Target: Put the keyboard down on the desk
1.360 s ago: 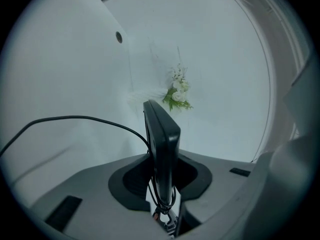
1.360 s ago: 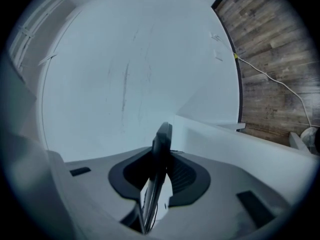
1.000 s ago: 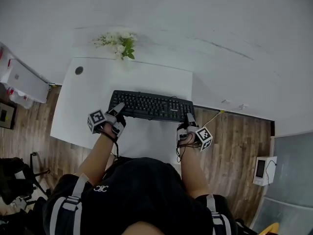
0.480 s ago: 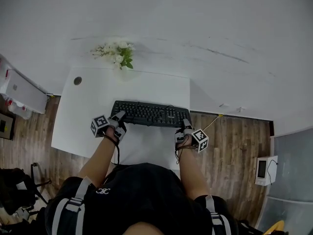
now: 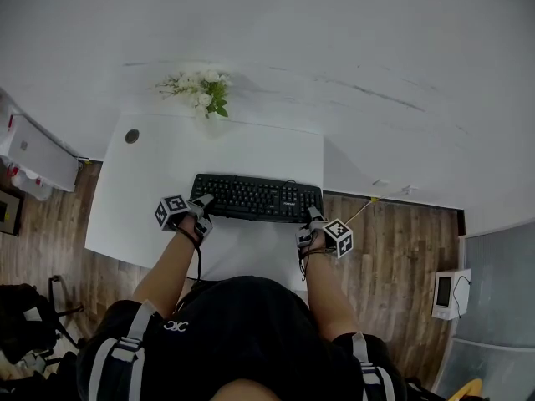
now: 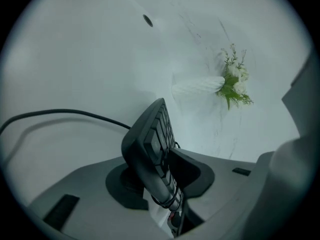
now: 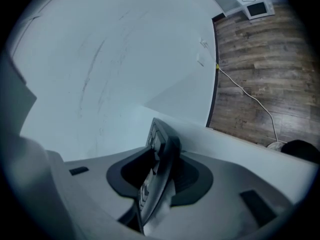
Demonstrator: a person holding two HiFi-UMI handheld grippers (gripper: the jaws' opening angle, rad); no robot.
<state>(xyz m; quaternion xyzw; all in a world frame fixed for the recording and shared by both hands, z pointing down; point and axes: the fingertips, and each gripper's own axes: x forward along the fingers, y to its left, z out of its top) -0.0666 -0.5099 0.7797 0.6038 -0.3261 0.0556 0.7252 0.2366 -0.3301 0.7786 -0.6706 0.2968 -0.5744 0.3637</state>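
- Keyboard: black, lies flat on the white tabletop, long side parallel to the near edge, towards the right half of the top.
- Left tool: at the keyboard's left end, jaws opening. The left gripper view shows that end standing between the two pads. One pad lies close against the key side; the other is mostly hidden behind the underside. Grip looks let go, though the exact gap is hard to read.
- Right tool: at the keyboard's right end, jaws likewise opening. In its own view the keyboard edge sits between the pads, with a dark hollow showing on the key side. Released, as far as can be seen.
- Both hands and tool bodies are partly covered by the marker cubes in the head view; the fingertips are too small there to judge.
- A thin dark cable runs across the tabletop in the left gripper view; its far end is cut off by the frame edge.
- Flowers in a white ribbed vase stand at the far edge; the vase hardly shows from above.
- Round dark hole in the far left corner.
- Wooden floor on both sides, with a small white device on it; its details are too small to make out.
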